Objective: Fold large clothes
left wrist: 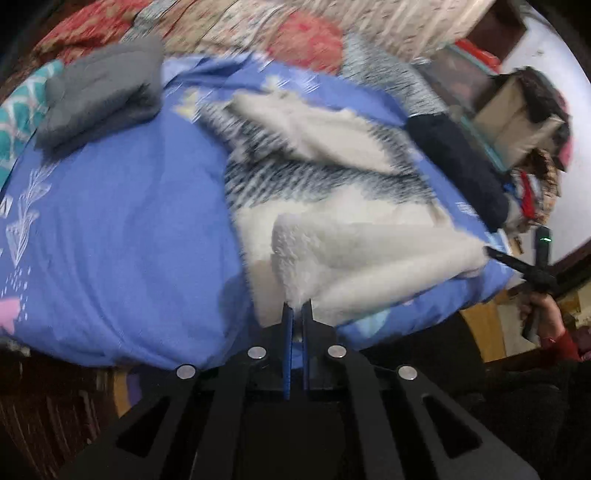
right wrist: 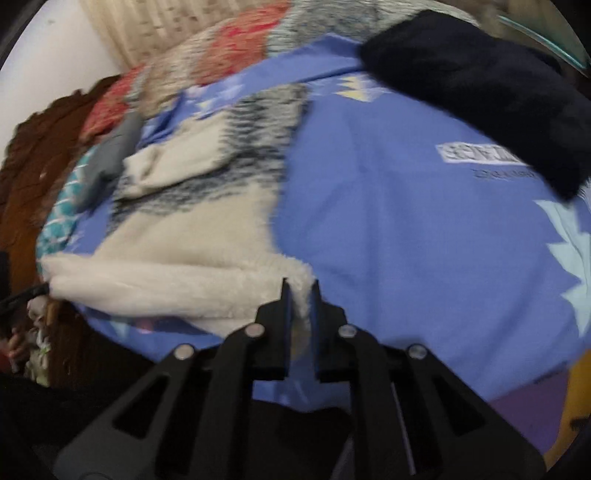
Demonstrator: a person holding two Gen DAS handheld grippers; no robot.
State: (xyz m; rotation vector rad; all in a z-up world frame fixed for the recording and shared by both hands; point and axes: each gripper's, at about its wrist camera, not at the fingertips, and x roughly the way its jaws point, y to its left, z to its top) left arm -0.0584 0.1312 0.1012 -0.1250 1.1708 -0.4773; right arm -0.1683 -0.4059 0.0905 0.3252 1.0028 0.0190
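Observation:
A fluffy white sweater [left wrist: 332, 206] with a dark zigzag band across the chest lies on a blue bedsheet [left wrist: 129, 221]. In the left wrist view my left gripper [left wrist: 297, 308] is shut on the sweater's white hem at one near corner. The right gripper [left wrist: 493, 253] shows at the far right of that view, pinching the hem's other corner. In the right wrist view my right gripper [right wrist: 301, 286] is shut on the sweater [right wrist: 177, 236] hem, white fleece squeezed between its fingers. The hem is stretched between both grippers along the bed's near edge.
A folded grey garment [left wrist: 99, 96] lies at the back left of the bed. A dark navy garment [right wrist: 480, 85] lies at the right side. A floral quilt [left wrist: 258, 26] is bunched behind. A hand in a red sleeve [left wrist: 546, 317] holds the right gripper.

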